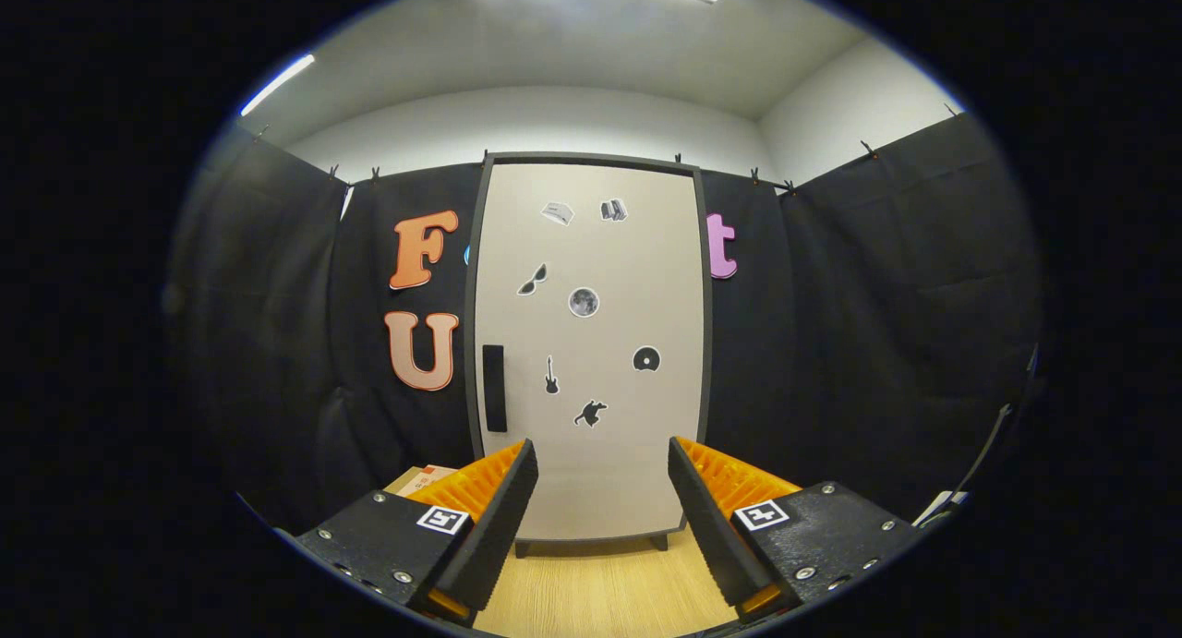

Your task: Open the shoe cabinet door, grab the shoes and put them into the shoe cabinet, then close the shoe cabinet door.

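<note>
Tongs: two-finger type, seen from the camera riding on them.

- Each finger sits on a blocky, matte carrier with flat faces and angled edges.
- Bright round screw heads at the corners and along the near edges of both carriers.
- One small square fiducial marker per carrier, white field with a dark angular pattern; left marker, right marker.
- Inner faces of the fingers are long flat slabs with fine ribbing along the edges.
- Outer backs show a row of parallel ridges, comb-like.
- Fingers stand apart with a wide gap between them.
</note>
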